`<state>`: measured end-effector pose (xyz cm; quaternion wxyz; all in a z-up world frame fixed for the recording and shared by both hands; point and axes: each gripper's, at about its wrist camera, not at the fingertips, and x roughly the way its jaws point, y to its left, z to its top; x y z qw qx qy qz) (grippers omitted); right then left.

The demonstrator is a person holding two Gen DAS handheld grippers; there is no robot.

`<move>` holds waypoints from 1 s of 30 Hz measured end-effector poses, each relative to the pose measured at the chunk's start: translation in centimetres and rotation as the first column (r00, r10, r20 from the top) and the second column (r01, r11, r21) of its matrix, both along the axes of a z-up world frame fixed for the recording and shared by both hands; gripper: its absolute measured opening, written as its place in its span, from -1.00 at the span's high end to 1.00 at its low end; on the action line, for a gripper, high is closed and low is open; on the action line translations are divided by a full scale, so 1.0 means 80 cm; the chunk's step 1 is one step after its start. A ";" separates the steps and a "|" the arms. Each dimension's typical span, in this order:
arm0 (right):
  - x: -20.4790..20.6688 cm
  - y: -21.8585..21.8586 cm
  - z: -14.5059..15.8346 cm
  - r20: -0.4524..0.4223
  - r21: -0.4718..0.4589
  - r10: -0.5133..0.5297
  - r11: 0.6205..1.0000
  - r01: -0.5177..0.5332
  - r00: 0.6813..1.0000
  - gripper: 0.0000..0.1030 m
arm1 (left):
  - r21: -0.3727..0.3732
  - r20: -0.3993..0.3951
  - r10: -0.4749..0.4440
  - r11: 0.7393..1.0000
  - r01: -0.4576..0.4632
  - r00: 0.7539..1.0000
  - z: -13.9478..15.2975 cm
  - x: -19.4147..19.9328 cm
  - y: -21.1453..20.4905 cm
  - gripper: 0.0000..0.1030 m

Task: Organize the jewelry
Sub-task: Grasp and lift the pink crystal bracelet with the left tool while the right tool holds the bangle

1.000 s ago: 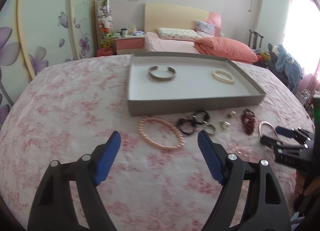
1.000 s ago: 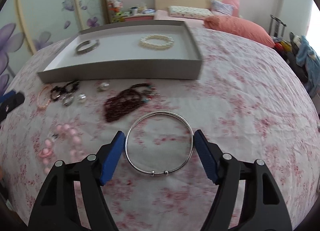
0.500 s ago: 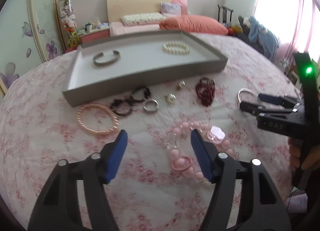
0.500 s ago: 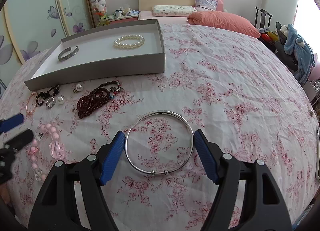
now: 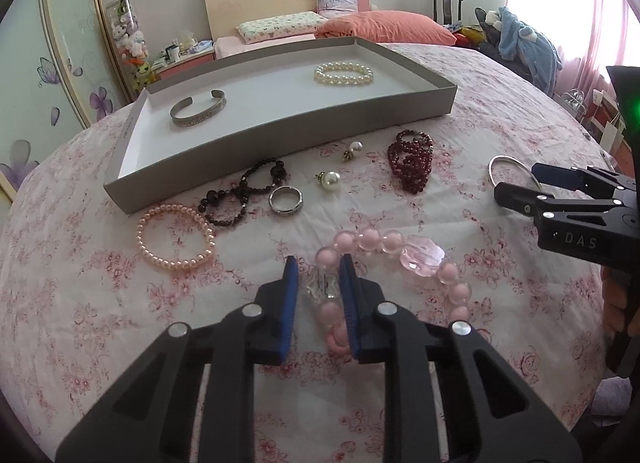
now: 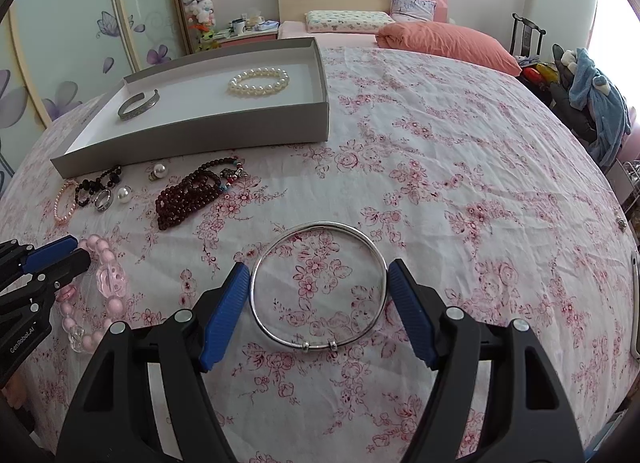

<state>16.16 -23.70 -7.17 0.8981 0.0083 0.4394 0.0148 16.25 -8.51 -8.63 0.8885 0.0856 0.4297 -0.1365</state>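
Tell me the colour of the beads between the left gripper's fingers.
Pale pink beads, with clear ones among them; left wrist view shows them best.

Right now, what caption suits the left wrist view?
Left fingers closing on the pink bracelet, gray tray behind.

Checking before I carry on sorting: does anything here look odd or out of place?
Nothing is damaged. Only the silver cuff and white pearl bracelet lie in the grey tray; the rest is loose on the bedspread in front, including two pearl earrings lying apart and a dark red bead strand in a heap.
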 end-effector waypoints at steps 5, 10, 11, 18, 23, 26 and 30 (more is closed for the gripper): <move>0.000 0.000 0.000 0.000 0.000 0.000 1.000 0.000 1.000 -0.38 | 0.013 0.005 0.020 1.000 -0.020 1.000 0.001 -0.004 0.010 0.63; 0.000 0.001 0.000 0.000 -0.001 0.005 1.000 -0.005 1.000 -0.38 | 0.023 0.012 0.068 0.997 -0.068 0.998 0.002 -0.018 0.044 0.63; -0.002 0.002 0.000 0.001 -0.001 0.007 1.000 -0.007 1.000 -0.38 | 0.026 0.014 0.079 0.997 -0.079 0.997 0.002 -0.020 0.051 0.63; -0.005 0.020 0.001 0.000 -0.003 0.054 0.999 -0.054 0.999 -0.38 | 0.030 0.013 0.198 0.980 -0.198 0.980 0.003 -0.033 0.116 0.63; -0.005 0.038 0.001 0.001 -0.005 0.093 0.996 -0.093 0.996 -0.38 | 0.013 0.012 0.250 0.968 -0.250 0.968 0.004 -0.029 0.138 0.63; -0.005 0.041 0.001 0.000 -0.005 0.101 0.995 -0.101 0.995 -0.38 | 0.012 0.011 0.253 0.967 -0.253 0.968 0.005 -0.027 0.139 0.62; -0.005 0.041 0.002 0.000 -0.003 0.102 0.995 -0.102 0.995 -0.38 | 0.009 0.009 0.253 0.968 -0.253 0.968 0.005 -0.026 0.138 0.62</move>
